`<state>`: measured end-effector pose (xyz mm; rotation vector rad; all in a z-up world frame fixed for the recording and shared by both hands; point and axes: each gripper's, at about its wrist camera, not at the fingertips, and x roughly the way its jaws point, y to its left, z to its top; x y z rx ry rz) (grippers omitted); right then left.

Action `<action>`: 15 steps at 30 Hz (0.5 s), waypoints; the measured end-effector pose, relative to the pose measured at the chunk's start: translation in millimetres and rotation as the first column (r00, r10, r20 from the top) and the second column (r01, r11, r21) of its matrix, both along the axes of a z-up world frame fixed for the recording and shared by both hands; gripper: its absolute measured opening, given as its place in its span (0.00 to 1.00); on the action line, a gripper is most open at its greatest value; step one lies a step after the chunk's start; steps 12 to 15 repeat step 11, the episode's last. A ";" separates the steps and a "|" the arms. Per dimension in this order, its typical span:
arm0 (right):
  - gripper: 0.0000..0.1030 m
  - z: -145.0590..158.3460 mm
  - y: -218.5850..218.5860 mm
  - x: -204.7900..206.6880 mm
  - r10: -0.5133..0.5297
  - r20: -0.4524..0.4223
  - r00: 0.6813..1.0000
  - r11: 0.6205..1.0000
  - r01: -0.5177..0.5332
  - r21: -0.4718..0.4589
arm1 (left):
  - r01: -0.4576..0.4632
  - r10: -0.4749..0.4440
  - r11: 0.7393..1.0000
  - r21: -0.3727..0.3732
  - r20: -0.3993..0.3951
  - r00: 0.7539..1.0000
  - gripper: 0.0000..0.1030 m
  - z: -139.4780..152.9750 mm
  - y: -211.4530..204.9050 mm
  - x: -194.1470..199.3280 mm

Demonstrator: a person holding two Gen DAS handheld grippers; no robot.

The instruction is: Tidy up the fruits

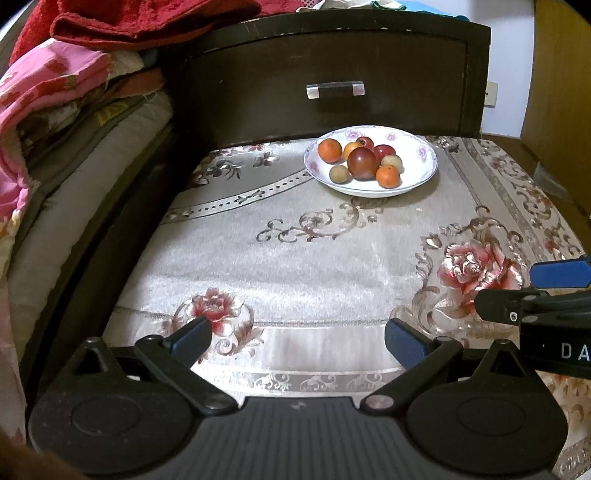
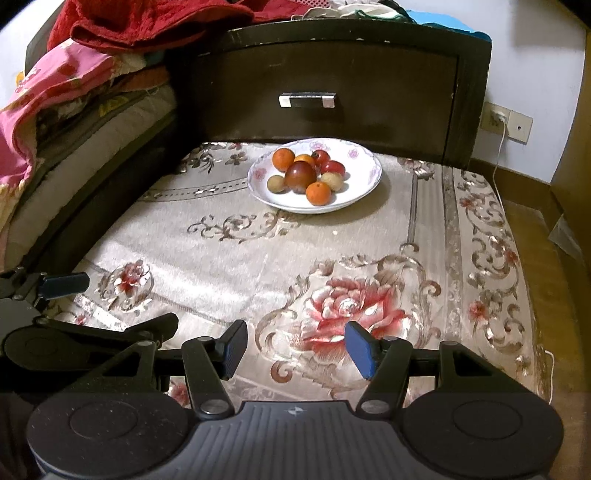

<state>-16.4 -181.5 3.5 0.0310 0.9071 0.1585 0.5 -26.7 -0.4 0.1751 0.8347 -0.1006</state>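
Centrally, glossy round fruits [image 1: 364,162] in glazed floral bowl [image 1: 424,173], both hand-held grippers [image 1: 297,338] [image 2: 295,349] spread, empty

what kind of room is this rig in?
Most likely a bedroom at home. A dark wooden nightstand with a drawer handle stands behind the cloth-covered surface, folded blankets and a red towel are piled on the left, and a plate of fruit sits on the floral cloth.
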 end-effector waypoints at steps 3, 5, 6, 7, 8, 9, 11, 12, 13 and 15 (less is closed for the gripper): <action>0.54 0.2 1.3 -2.9 0.003 -0.001 1.000 1.000 -0.003 -0.001 | -0.003 0.003 1.000 -0.005 -0.004 1.000 1.00 -0.4 1.7 -3.1; 0.54 0.3 1.5 -4.0 0.006 0.000 1.000 1.000 -0.006 -0.002 | -0.002 0.002 1.000 0.000 -0.002 1.000 1.00 -0.7 1.9 -4.8; 0.54 -0.1 2.1 -4.8 0.008 -0.002 1.000 1.000 -0.008 -0.004 | -0.003 0.003 1.000 0.001 -0.002 1.000 1.00 -0.8 2.3 -5.4; 0.54 -0.4 2.5 -5.2 0.008 -0.003 1.000 1.000 -0.009 -0.004 | -0.003 0.003 1.000 0.001 -0.003 1.000 1.00 -1.0 2.6 -5.9; 0.54 -0.6 3.0 -5.7 0.009 -0.003 1.000 1.000 -0.009 -0.005 | -0.004 0.004 1.000 0.000 -0.003 1.000 1.00 -1.2 2.8 -6.5; 0.54 -0.7 3.3 -6.1 0.010 -0.003 1.000 1.000 -0.010 -0.006 | -0.005 0.005 1.000 -0.002 -0.004 1.000 1.00 -1.1 3.0 -6.9; 0.55 -0.4 3.6 -6.8 0.011 -0.002 1.000 1.000 -0.011 -0.006 | -0.009 0.009 1.000 -0.004 -0.007 1.000 1.00 -1.2 3.1 -6.5; 0.55 -0.4 3.6 -6.8 0.011 -0.002 1.000 1.000 -0.011 -0.006 | -0.009 0.009 1.000 -0.004 -0.007 1.000 1.00 -1.2 3.1 -6.5; 0.55 -0.4 3.6 -6.8 0.011 -0.002 1.000 1.000 -0.011 -0.006 | -0.009 0.009 1.000 -0.004 -0.007 1.000 1.00 -1.2 3.1 -6.5; 0.55 -0.4 3.6 -6.8 0.011 -0.002 1.000 1.000 -0.011 -0.006 | -0.009 0.009 1.000 -0.004 -0.007 1.000 1.00 -1.2 3.1 -6.5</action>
